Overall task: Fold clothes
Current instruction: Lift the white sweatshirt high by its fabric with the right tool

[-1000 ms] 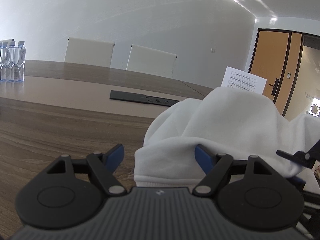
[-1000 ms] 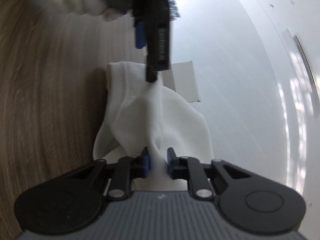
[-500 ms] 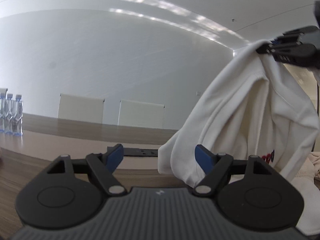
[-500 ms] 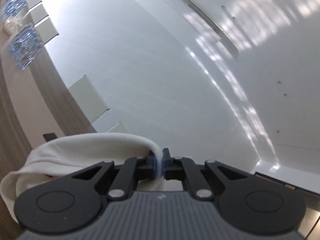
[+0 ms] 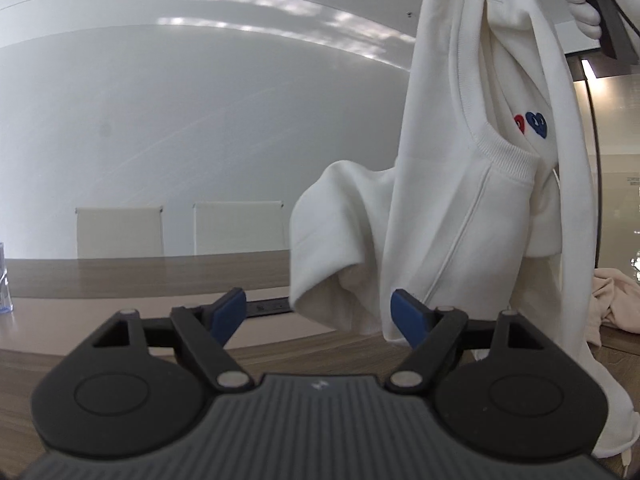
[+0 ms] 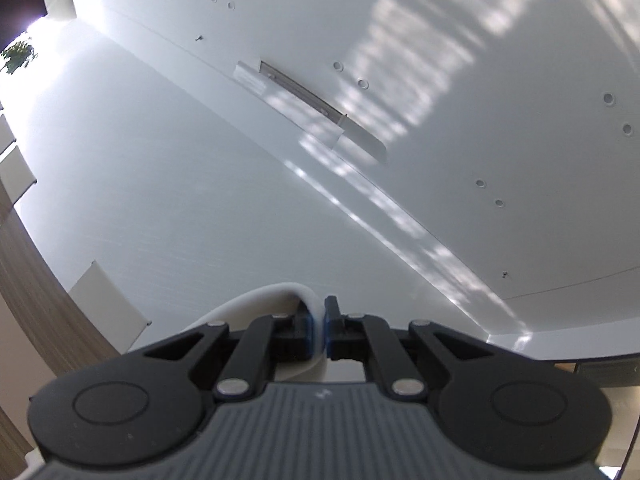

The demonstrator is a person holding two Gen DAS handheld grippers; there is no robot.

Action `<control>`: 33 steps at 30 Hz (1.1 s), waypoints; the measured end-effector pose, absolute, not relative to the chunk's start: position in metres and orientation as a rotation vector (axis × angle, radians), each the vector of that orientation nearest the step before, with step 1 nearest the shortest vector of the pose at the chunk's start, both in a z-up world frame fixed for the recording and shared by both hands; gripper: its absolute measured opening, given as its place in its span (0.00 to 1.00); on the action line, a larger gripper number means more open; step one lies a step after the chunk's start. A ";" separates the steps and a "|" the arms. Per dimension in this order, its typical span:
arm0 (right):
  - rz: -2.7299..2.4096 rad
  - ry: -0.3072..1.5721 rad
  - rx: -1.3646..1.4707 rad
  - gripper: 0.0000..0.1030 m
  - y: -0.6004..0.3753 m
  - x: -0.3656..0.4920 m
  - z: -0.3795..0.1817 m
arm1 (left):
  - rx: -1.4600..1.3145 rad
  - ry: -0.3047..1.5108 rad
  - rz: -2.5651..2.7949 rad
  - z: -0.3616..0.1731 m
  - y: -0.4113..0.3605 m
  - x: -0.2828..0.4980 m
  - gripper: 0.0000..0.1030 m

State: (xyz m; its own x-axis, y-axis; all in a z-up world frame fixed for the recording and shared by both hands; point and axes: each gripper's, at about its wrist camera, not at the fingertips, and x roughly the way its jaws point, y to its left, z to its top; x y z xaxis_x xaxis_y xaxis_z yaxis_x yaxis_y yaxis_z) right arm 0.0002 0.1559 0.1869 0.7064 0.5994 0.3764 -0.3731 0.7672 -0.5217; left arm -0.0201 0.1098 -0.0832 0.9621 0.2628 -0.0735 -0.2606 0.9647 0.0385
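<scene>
Left-wrist view: the left gripper (image 5: 317, 312) has its blue-padded jaws spread wide apart, with nothing between them. A white sweatshirt (image 5: 472, 184) hangs in the air ahead of and to the right of this gripper, suspended from the top right corner of the view, where a white-gloved hand (image 5: 588, 0) grips a dark handle. The ribbed neckband of the garment faces the camera, and a red and a blue heart emblem (image 5: 530, 124) show just beyond it. One open sleeve cuff (image 5: 332, 304) droops just ahead of the right-hand fingertip; whether cloth and pad touch cannot be told. Below the garment lies a wooden table (image 5: 120, 276), with two white chairs (image 5: 178, 230) at its far edge and a crumpled beige cloth (image 5: 616, 300) to the far right. Right-wrist view: the right gripper (image 6: 319, 330) points up toward the ceiling (image 6: 440, 80), its jaws pinched together on a fold of the sweatshirt's white fabric, which loops out to the left of the fingers.
</scene>
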 end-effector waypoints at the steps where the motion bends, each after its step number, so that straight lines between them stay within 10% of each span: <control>1: 0.554 -0.563 -0.412 0.05 0.139 -0.003 0.198 | 0.042 0.073 0.234 -0.077 0.104 -0.020 0.76; 33: 0.534 -0.602 -0.367 0.05 0.112 0.057 0.336 | -0.119 0.215 0.269 0.020 -0.005 0.039 0.71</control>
State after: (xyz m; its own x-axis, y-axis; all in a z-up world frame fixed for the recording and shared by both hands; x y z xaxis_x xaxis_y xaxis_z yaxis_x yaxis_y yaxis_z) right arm 0.0573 0.1125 0.3358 0.6970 0.5703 0.4346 -0.3636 0.8036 -0.4713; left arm 0.0395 -0.0052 0.0196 0.9414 0.2506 -0.2258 -0.2760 0.9571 -0.0882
